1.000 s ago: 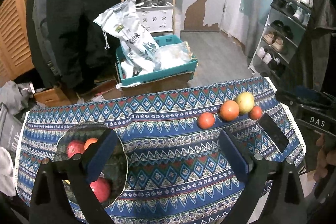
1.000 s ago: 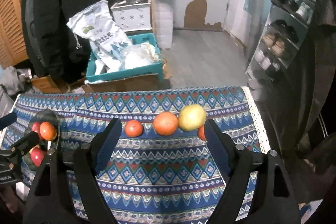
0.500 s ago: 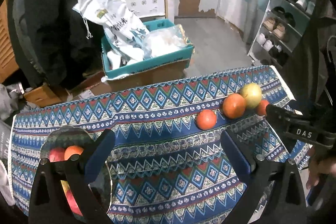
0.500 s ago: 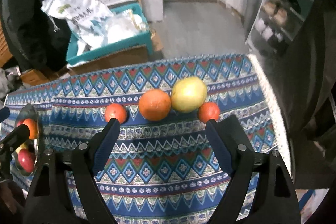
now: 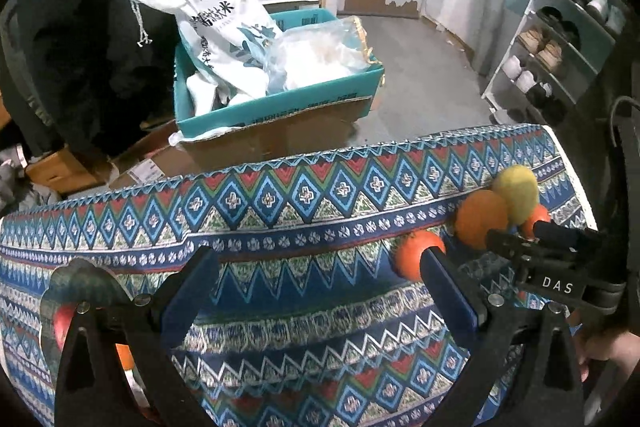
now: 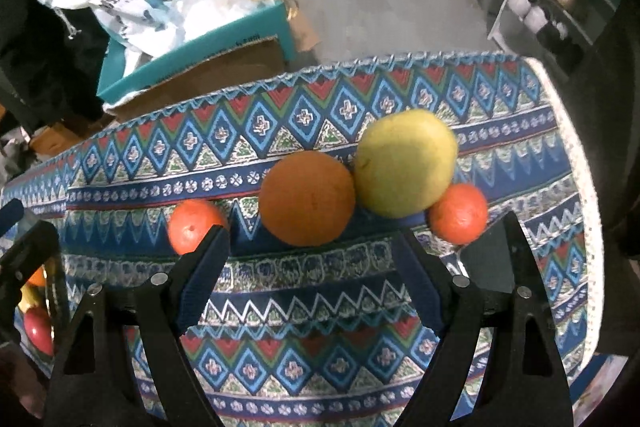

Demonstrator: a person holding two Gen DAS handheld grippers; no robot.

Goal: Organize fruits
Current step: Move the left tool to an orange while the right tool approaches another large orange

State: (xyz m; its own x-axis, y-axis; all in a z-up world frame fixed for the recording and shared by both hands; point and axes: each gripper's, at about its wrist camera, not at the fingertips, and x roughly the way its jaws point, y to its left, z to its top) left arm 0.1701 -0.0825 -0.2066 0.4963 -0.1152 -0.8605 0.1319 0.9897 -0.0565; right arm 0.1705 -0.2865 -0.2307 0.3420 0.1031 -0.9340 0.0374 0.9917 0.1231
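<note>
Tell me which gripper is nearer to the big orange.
Right. The right gripper hangs open just in front of the big orange, jaws framing it. The left gripper is open well to the orange's left, over the tablecloth beside the bowl.

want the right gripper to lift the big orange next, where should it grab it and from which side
Grip the big orange across its widest middle, coming from the near side, where the open right gripper already lines up. The yellow fruit presses against its right, so slip that finger in carefully; its left toward the small orange is freer.
</note>
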